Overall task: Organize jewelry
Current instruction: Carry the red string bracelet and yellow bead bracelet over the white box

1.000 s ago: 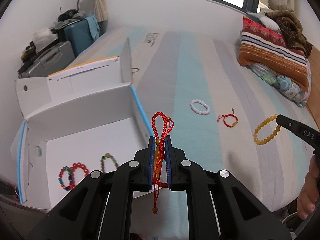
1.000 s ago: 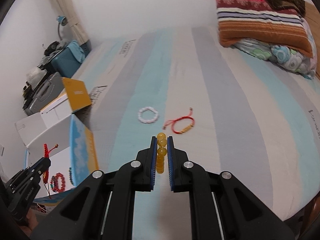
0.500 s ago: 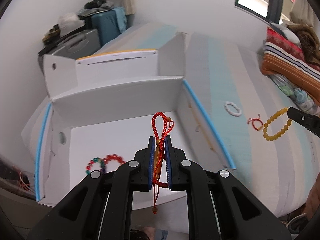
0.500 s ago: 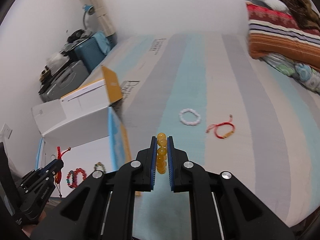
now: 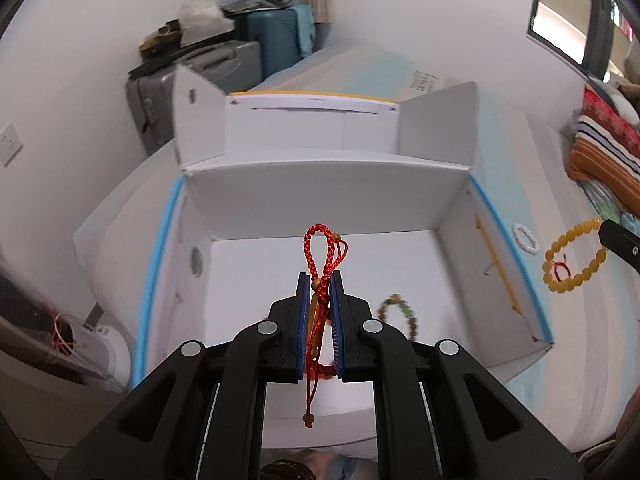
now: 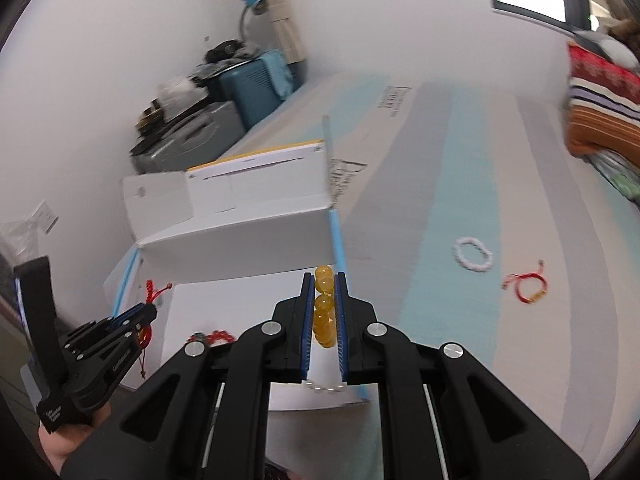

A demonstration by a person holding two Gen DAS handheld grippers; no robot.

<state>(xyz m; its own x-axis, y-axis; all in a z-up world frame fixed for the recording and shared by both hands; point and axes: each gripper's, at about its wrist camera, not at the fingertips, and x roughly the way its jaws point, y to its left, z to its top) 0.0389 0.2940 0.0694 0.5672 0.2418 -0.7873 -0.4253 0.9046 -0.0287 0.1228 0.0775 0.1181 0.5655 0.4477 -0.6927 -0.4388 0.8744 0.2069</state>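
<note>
My left gripper is shut on a red braided cord bracelet and holds it above the open white cardboard box; it also shows in the right wrist view. My right gripper is shut on a yellow bead bracelet, near the box's right wall; that bracelet hangs at the right in the left wrist view. A green-brown bead bracelet lies on the box floor. A red bead bracelet lies there too.
A white bead bracelet and a red cord bracelet lie on the striped bed cover. Suitcases stand by the wall. Folded blankets sit at the far right.
Both grippers have swung left toward the box. My left gripper is now centred over the box's inside. My right gripper has reached the box's right edge with the yellow bracelet.
</note>
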